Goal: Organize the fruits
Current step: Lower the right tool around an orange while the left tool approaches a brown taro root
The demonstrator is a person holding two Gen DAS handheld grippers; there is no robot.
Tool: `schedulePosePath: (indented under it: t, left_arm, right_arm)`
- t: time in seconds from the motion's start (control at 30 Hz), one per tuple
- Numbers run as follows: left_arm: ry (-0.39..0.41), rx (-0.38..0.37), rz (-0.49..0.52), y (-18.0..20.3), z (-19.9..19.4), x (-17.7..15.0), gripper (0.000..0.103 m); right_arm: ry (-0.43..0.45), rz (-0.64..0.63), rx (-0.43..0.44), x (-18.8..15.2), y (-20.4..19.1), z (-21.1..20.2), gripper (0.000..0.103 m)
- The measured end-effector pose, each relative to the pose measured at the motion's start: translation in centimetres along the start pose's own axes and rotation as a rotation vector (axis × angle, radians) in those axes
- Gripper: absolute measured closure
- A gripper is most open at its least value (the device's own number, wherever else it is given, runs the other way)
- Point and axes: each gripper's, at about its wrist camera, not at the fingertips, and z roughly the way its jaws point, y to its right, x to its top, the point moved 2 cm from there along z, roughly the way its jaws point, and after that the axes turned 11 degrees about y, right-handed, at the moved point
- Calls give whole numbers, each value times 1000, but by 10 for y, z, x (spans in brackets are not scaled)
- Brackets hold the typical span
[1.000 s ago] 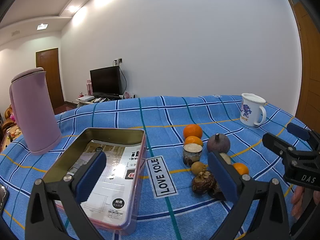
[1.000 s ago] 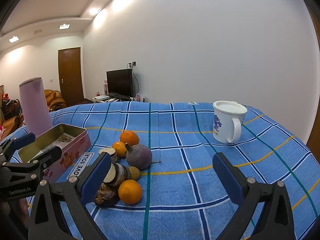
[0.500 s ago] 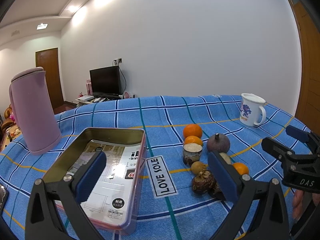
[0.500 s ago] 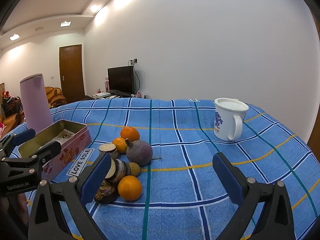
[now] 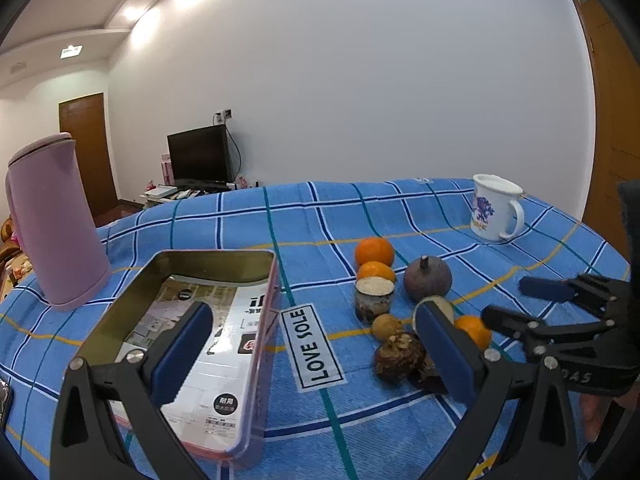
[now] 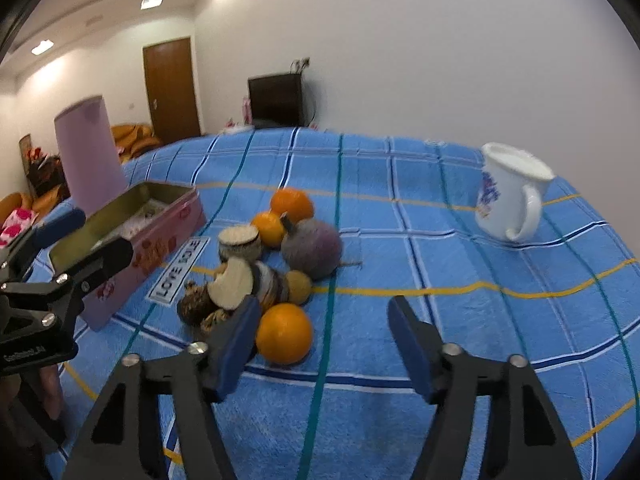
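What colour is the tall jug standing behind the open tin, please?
Pale lilac-pink; the jug shows best in the left wrist view.

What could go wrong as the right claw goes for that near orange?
1. The right claw, its jaws just closing with nothing gripped, has its left finger crowding the piled pieces; it may knock them.
2. The near orange is round and may roll away.
3. The tin already holds a leaflet, which fruit may crumple.

Fruit lying clustered on the tablecloth (image 5: 400,216)
The tin (image 5: 208,320) is sitting left of the fruit pile (image 5: 400,304), the mug (image 5: 494,208) standing behind-right, the jug (image 5: 52,220) far left.
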Motion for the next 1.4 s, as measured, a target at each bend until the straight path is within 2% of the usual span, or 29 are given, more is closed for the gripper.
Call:
schedulePosePath:
  t: [0.1,0.23,0.43,0.47,0.53,0.57,0.63,0.73,0.87,0.97,1.0,1.2,1.3,1.4]
  left_arm:
    - [-6,-9,1,1,0,0,0]
    - [-22,-27,12,5,3,-1,0]
    - [-37,-45,50,14,5,-2,0]
    - [-43,-52,61,16,6,-3,0]
    - [-60,-70,87,22,8,-4,0]
    - [-67,-74,92,24,9,-4,1]
    - [-83,-87,93,25,12,-5,5]
    - [-116,-107,98,27,18,-7,17]
    - [-170,-147,141,39,25,-12,26]
    - [-225,-192,132,42,34,-17,42]
    - [-262,-209,122,42,40,-20,42]
    - [-303,-257,11,33,48,-22,41]
    - [-317,-253,-42,26,51,-24,38]
    - [-300,-218,-40,23,47,-24,39]
  right_arm:
    - [-53,3,24,-3,-2,11,42]
    - [-123,11,64,-8,-5,23,42]
    - [-163,75,110,-11,3,32,43]
    - [-170,101,132,-12,6,34,47]
    - [-181,148,182,-14,10,36,62]
    - [-194,164,203,-16,12,38,65]
    - [-200,175,217,-15,12,39,65]
    - [-173,181,196,-13,13,32,65]
    - [-122,155,129,-8,13,23,65]
    - [-92,129,96,-5,11,19,65]
    - [-86,126,97,-5,11,18,65]
    - [-81,94,69,-5,9,16,65]
    - [-79,68,58,-5,6,15,65]
    - [-69,63,52,-4,5,13,65]
